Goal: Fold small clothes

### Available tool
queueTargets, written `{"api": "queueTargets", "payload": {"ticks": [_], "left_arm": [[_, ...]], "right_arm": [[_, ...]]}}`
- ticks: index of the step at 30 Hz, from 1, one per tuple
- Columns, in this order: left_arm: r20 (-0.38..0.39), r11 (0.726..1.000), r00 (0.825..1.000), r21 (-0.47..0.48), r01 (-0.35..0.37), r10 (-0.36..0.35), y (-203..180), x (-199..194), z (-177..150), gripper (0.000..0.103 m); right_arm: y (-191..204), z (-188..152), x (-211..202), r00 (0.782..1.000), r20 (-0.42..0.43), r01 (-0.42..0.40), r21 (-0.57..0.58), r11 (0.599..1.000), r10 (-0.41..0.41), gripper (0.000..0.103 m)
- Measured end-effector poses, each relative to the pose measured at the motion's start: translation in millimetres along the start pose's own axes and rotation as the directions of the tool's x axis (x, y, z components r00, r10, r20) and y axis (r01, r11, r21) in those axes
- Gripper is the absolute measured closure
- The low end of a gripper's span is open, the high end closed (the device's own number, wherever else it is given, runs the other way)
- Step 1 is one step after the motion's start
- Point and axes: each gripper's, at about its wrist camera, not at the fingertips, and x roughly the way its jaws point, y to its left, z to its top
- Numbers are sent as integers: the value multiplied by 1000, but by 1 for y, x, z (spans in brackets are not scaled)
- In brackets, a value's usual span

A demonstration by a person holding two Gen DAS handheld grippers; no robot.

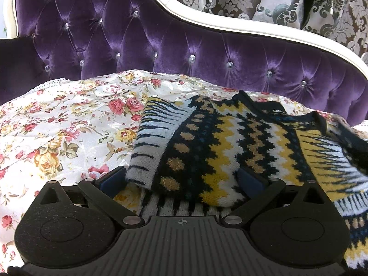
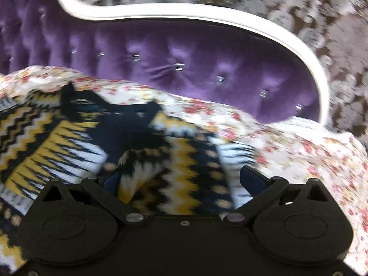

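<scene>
On the floral bedspread [image 1: 57,124], patterned sweater [image 1: 207,142] between both wide-apart grippers [image 1: 181,179] [image 2: 184,179].

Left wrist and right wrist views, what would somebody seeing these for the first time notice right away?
Probably the navy, yellow and white zigzag-knit sweater, partly folded on the rose-print floral bedspread, with the left gripper open around its near folded edge. Behind it rises the tufted purple velvet headboard with crystal buttons and a curved white frame. In the blurred right wrist view, the right gripper is also open over the sweater's sleeve.
</scene>
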Motion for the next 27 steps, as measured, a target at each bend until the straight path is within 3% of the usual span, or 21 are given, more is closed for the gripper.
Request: {"api": "queueTargets", "payload": {"ticks": [5,12,16,23,27], "left_arm": [[1,1000,1000,-3,-2,2,-1,0,0,0],[0,1000,1000,-3,-3,3,-1,0,-1,0],[0,1000,1000,-2,-4,4,-1,0,-1,0],[-14,1000,1000,-1,-5,5,-1,0,2,0],[-60,1000,998,-1,13,-13,0,2,10,0]], "right_arm": [[-37,-18,0,998,-35,50,93,994,-47,2],[-64,-29,-8,1000,-19,11,221,975,-7,1],[-67,-36,-29,998,43,-60,280,958,50,1],[-58,-67,-72,986,61,-168,303,938,156,1],[-48,-86,-104,980,60,-201,275,940,192,1]]}}
